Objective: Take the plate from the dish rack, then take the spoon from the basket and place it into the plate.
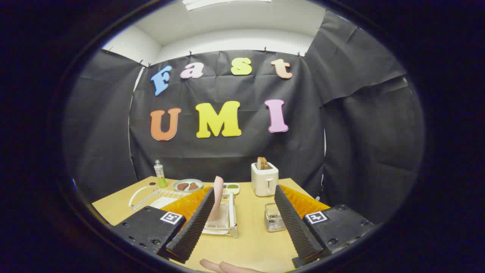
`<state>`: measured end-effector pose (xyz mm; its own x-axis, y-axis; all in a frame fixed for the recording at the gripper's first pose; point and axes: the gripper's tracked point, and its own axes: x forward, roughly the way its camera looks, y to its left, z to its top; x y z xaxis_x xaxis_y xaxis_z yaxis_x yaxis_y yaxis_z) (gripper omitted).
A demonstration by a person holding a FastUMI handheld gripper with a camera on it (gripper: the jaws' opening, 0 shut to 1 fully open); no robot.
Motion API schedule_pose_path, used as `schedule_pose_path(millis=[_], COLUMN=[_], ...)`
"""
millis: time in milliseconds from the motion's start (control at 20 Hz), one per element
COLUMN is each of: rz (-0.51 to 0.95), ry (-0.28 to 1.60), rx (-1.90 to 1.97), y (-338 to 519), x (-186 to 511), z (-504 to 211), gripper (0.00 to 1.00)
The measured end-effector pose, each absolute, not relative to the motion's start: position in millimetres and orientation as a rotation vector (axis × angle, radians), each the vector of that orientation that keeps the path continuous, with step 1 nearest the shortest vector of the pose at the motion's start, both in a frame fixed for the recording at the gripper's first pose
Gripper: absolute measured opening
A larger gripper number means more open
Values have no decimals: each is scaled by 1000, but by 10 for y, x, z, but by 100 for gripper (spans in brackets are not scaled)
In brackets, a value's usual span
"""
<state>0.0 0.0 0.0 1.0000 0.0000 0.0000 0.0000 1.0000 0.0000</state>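
**Gripper hanging over the table, fingers spread wide, plate still in the rack**

So from where I'm standing, the gripper [242,223] is up above the light wooden table [250,242] with its two ribbed fingers [195,223] splayed far apart, nothing between them but bare tabletop. Not gripping anything at all.

The pink round plate [217,199] is standing on edge in the white plastic dish rack [223,218], lower middle of the frame, right next to the left finger and partly tucked behind it. The rack stretches off to the left behind that finger too.

Just inside the right finger sits a small clear glass-looking basket [274,218] on the table. I can't make out the spoon in it from here, too small and see-through to tell.

Further back, middle of the frame, there's a white toaster [265,181] with brown toast slices [262,163] poking out the top. Left of it a small white tray with green sauce [232,187], then a pale green plate with reddish pieces [188,185], and a small green-and-white bottle [160,174] near the table's far left corner.

At the very bottom edge, a person's fingers [223,267] rest on the near side of the table.
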Motion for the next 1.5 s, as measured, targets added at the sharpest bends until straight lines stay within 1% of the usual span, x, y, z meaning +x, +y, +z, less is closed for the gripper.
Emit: schedule_pose_path(millis=[350,750,1050,1350,1500], rz=[-57,28,22,56,93], ry=[37,66,105,219,282], rx=[-22,-4,-31,-20,-51], y=[-276,-169,-136,34,251], x=[158,265,350,766,1040], z=[-175,-255,-318,-202,-110], gripper=[100,100,100,100,100])
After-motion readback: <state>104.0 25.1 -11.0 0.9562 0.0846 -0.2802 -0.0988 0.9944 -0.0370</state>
